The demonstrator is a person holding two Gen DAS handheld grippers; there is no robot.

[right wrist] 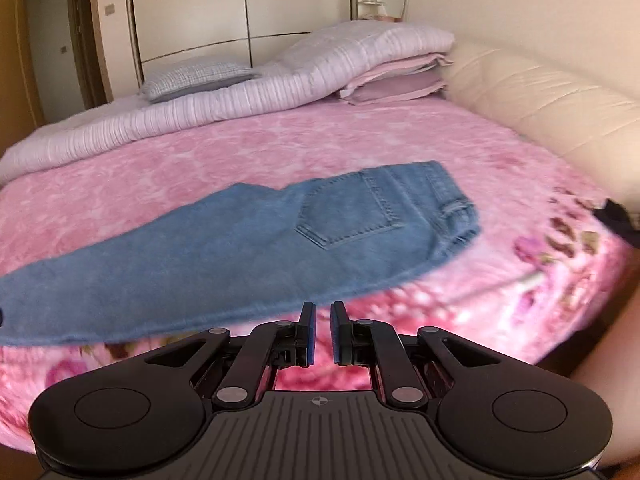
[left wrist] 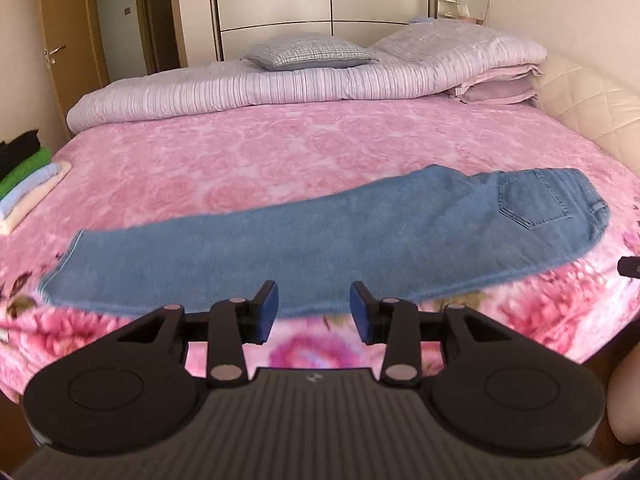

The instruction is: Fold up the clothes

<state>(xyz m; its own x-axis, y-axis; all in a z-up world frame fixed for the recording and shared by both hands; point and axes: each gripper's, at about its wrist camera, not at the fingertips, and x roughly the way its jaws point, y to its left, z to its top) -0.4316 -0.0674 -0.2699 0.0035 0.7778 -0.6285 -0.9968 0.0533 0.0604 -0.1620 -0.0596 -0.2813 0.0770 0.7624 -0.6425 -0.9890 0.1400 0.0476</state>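
A pair of blue jeans [left wrist: 320,236] lies flat on the pink floral bedspread [left wrist: 240,160], folded lengthwise, legs to the left and waist with back pocket to the right. It also shows in the right wrist view [right wrist: 240,248]. My left gripper [left wrist: 314,304] is open and empty, just in front of the jeans' near edge at mid-leg. My right gripper [right wrist: 323,320] has its jaws close together with a narrow gap, holding nothing, just in front of the jeans' near edge below the seat.
A stack of folded clothes [left wrist: 28,176] sits at the bed's left edge. A rolled duvet [left wrist: 240,88], pillows [left wrist: 312,52] and a cream headboard [right wrist: 540,100] lie beyond. A dark item [right wrist: 616,216] rests at the right edge.
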